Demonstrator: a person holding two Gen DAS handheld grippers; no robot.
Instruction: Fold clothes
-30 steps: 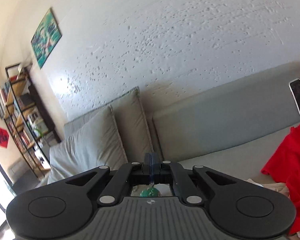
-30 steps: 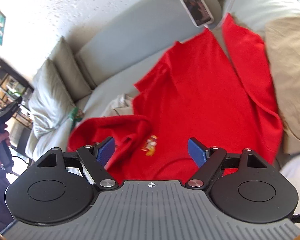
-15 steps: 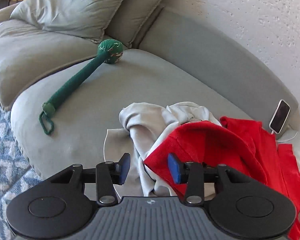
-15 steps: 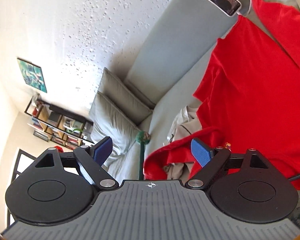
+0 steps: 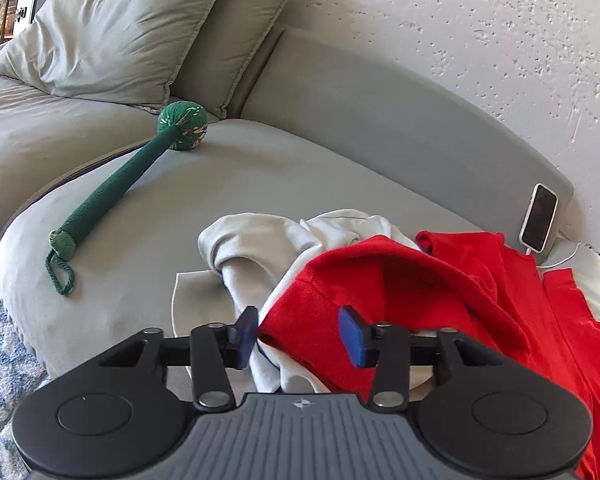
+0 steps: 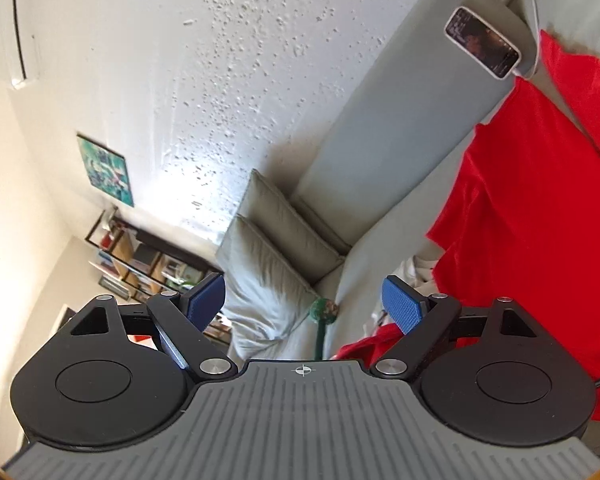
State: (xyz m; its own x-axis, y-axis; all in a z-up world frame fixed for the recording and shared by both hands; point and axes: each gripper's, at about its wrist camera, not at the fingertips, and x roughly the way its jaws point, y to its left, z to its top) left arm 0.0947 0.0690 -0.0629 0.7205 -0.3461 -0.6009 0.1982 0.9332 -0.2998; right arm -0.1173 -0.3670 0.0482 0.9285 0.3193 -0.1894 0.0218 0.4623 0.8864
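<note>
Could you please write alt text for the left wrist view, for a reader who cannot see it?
The left gripper, jaws partly open and just closing, straddles a fold of a red garment heaped over pale grey clothes on a grey sofa. A green padded stick lies left; a phone leans at the right.

1. The sofa seat [image 5: 228, 168] is the landmark; everything below is placed against it, as the left wrist view shows it.
2. Two cushions [image 5: 112, 40] stand at its far left, leaning on the backrest [image 5: 380, 116].
3. A long fabric roll with a ball end [image 5: 112, 200] lies on the seat's left part, its ball end just before the cushions.
4. A pale garment [image 5: 252, 248] lies crumpled on the seat's near middle.
5. A shirt [image 5: 440, 292] lies on the seat's right part, overlapping the pale garment.
6. A phone [image 5: 539, 217] leans on the backrest at far right, behind the shirt.
</note>
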